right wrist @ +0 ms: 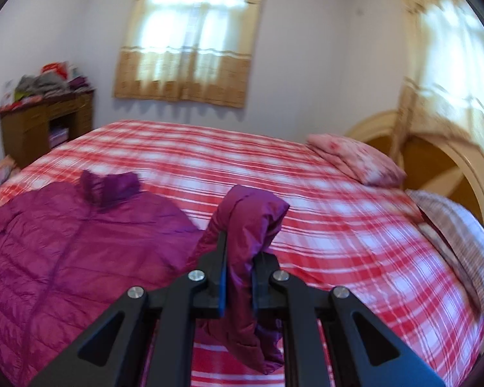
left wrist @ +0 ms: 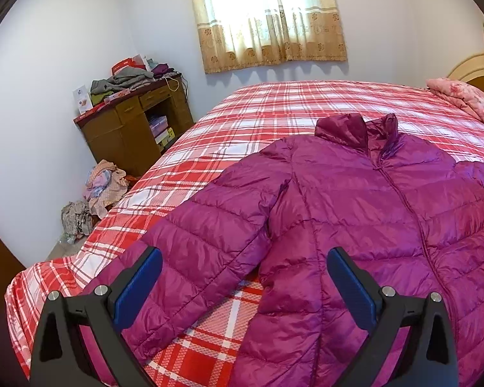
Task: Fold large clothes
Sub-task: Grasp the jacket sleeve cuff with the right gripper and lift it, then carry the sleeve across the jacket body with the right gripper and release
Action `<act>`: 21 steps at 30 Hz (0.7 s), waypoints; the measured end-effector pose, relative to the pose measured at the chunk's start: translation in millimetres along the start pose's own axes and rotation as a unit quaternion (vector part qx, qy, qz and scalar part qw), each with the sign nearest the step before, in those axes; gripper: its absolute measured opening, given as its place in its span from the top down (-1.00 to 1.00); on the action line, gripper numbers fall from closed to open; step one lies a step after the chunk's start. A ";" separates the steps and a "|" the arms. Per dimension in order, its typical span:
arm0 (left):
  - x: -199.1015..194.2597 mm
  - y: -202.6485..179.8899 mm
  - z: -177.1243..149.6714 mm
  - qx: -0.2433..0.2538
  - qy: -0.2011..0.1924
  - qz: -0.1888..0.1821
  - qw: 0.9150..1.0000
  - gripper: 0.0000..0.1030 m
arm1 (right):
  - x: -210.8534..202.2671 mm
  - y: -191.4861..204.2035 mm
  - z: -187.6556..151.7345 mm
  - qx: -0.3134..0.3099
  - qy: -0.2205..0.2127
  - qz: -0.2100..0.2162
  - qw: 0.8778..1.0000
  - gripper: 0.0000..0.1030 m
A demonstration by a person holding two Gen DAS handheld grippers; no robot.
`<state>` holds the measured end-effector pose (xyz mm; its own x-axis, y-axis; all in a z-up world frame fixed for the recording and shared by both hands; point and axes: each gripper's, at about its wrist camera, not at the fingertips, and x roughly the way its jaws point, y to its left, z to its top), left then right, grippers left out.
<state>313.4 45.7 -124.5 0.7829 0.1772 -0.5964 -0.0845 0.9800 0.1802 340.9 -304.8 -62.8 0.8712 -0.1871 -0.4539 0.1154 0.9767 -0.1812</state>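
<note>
Blue-padded fingers of the left gripper (left wrist: 244, 277) stand wide apart just above the near sleeve of the magenta puffer jacket (left wrist: 355, 213), holding nothing; that sleeve runs toward the bed's near left corner, and plaid shows between sleeve and body. Spread front-up on the bed (left wrist: 242, 119), the jacket has its zip closed and its collar pointing toward the far edge. In the right wrist view the right gripper (right wrist: 238, 274) is clamped narrow on the other sleeve (right wrist: 248, 225) — the cloth is pinched between the pads, lifted clear of the red-and-white plaid cover, its cuff end arching over above the fingers and a loose fold hanging below them; the rest of the jacket lies flat toward the left of that view, which is somewhat blurred. A pink floral pillow (left wrist: 464, 103) rests by the headboard (right wrist: 448, 161) at the bed's far right corner, well apart from the jacket. Beyond the bed's left edge stands a brown wooden dresser (left wrist: 129, 129) heaped with folded clothes (left wrist: 126, 82); more clothes lie piled on the floor (left wrist: 96, 190) beside it — a curtained window (left wrist: 267, 19) is on the far wall.
</note>
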 end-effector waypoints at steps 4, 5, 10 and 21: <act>4.0 10.8 -5.2 -0.001 0.000 0.008 1.000 -0.98 | 11.9 49.3 -0.1 -0.038 0.001 0.030 0.999 0.75; 5.2 14.9 -7.2 -0.001 0.001 0.011 1.000 -0.98 | 17.7 64.0 -1.6 -0.048 0.004 0.038 0.998 0.75; 8.3 28.7 -13.3 0.010 0.000 0.031 0.999 -0.98 | 43.1 120.6 -12.2 -0.087 0.019 0.067 0.994 0.75; 30.9 38.1 -1.3 -0.059 0.047 0.035 0.997 -0.98 | 36.8 178.7 -47.7 -0.120 0.042 0.133 0.983 -0.37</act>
<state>333.6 88.7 -137.1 0.7119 0.2469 -0.6574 -0.2129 0.9680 0.1331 370.9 -142.2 -153.5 0.8120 0.0527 -0.5813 -0.2349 0.9412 -0.2429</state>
